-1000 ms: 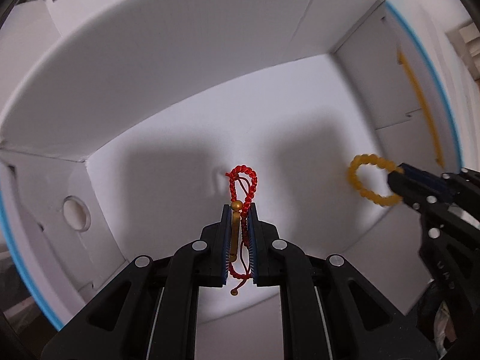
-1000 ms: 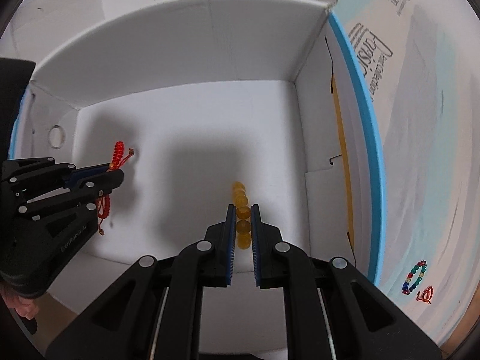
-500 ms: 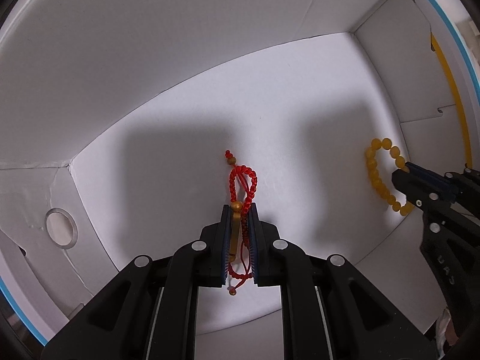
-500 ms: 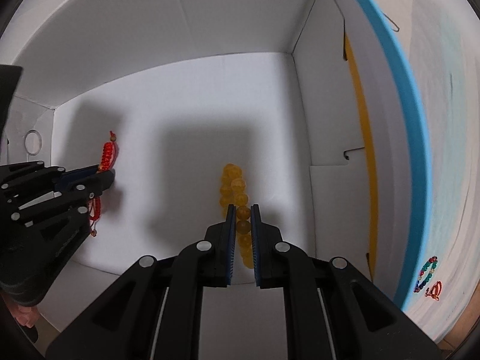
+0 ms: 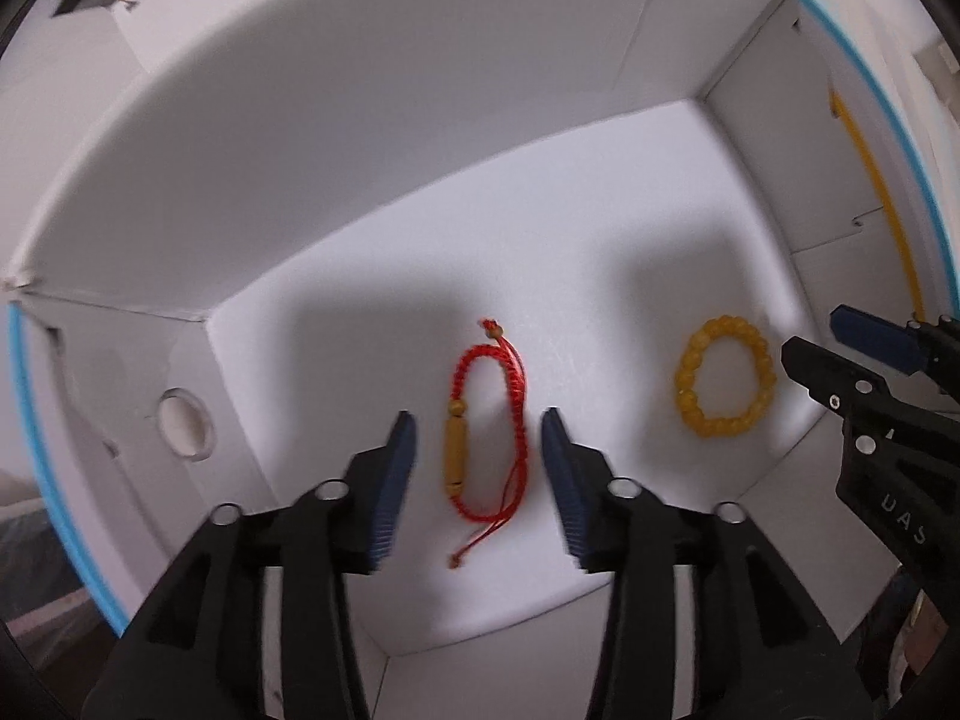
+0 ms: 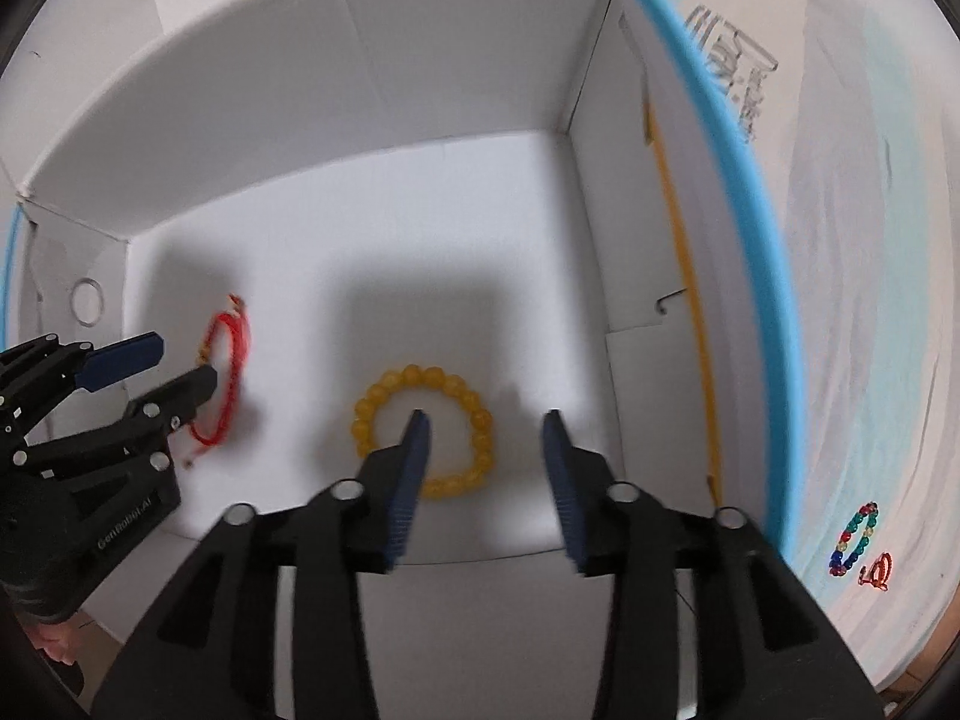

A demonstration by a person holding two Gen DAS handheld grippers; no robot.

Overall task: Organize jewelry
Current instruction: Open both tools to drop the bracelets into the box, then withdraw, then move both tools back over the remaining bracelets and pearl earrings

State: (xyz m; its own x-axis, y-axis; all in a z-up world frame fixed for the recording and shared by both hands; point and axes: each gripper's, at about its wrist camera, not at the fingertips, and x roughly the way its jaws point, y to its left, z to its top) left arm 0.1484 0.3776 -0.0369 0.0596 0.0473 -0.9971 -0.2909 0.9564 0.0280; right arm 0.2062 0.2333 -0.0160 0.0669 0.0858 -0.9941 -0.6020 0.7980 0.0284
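- Hovering over the white box (image 5: 420, 138), left gripper (image 5: 478, 468) spread wide, gripping nothing.
- Lay flat on the box floor between the left fingers (image 5: 393, 480): red cord bracelet (image 5: 489, 420) with its gold tube bead, touching neither pad.
- Right gripper (image 6: 485, 462) likewise spread wide, nothing held.
- Rested on the floor under the right gripper's left finger (image 6: 408, 474): yellow bead bracelet (image 6: 474, 414), a closed ring, partly hidden by that finger.
- Sat side by side but well apart in the same box, red to the left of yellow.
- Outside the box, on the pale blue surface (image 6: 870, 300) to the right: a multicoloured bead bracelet (image 6: 855, 537) and, just beside it, a small red item (image 6: 877, 571), too small to make out.
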